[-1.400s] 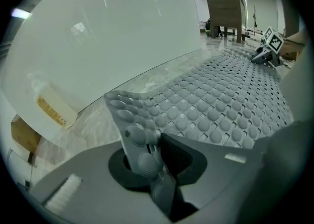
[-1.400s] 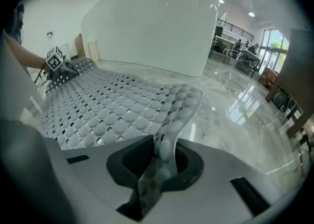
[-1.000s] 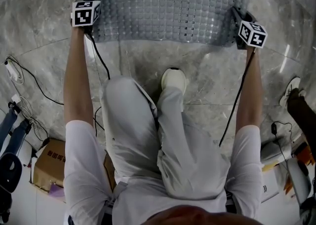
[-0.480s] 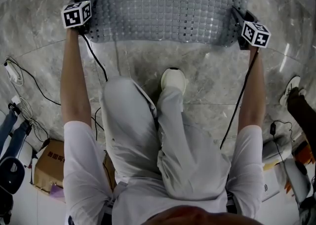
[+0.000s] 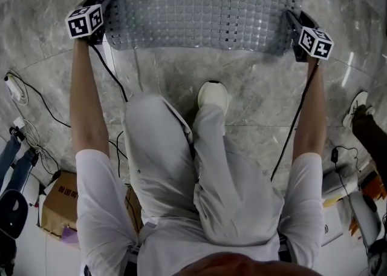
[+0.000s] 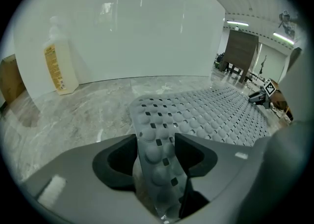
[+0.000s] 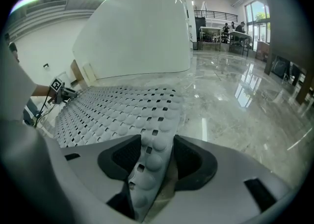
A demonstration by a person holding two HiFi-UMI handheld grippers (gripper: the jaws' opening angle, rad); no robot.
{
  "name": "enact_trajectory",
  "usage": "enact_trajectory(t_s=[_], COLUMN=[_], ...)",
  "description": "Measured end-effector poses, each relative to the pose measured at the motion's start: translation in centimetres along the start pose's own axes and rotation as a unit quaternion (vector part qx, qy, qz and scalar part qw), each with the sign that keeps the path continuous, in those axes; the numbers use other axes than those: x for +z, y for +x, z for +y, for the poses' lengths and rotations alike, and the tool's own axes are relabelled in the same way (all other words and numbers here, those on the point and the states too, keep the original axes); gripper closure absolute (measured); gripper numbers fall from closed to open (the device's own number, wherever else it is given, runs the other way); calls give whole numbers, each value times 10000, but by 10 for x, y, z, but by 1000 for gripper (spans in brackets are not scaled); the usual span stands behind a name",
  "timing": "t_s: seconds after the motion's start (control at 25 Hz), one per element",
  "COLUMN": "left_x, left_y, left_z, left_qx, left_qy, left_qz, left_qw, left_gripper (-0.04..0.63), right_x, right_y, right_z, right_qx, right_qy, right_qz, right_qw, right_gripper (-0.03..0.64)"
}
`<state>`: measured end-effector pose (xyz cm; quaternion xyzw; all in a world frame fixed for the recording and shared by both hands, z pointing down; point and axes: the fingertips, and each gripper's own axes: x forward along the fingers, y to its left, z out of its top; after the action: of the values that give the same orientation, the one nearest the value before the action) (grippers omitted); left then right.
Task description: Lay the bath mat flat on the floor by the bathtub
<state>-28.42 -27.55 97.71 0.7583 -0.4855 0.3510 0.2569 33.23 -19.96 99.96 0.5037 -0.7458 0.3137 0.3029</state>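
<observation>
Bath mat (image 5: 199, 8): spread on floor (image 5: 254, 87). Left hand-held gripper (image 6: 156, 156), right hand-held gripper (image 7: 156, 156): jaws just opened wide, mat corners loose between them. Laying judged nearly done.

The translucent grey rubber bath mat (image 5: 199, 8), studded with rows of rounded bumps and small square holes, lies spread lengthwise on the grey marble floor (image 5: 254, 93) near the smooth white curved bathtub (image 6: 147, 31), mostly flat, its two near corners bent upward off the floor.
</observation>
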Motion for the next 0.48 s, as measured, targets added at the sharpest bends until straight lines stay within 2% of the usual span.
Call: enact_trajectory(t_s=[0.24, 0.48], left_x=[-3, 0], left_y=[-5, -19], left_z=[10, 20], left_qx=[296, 419], left_qy=[136, 24], left_qz=[16, -169], left_qw=[9995, 9990], left_gripper=[350, 353], right_x=[-9, -7], right_y=[-10, -23], right_z=[-21, -22], right_qx=[-387, -535], right_qy=[182, 409], right_qz=[7, -171], right_qw=[9991, 9976], right_gripper=[414, 430])
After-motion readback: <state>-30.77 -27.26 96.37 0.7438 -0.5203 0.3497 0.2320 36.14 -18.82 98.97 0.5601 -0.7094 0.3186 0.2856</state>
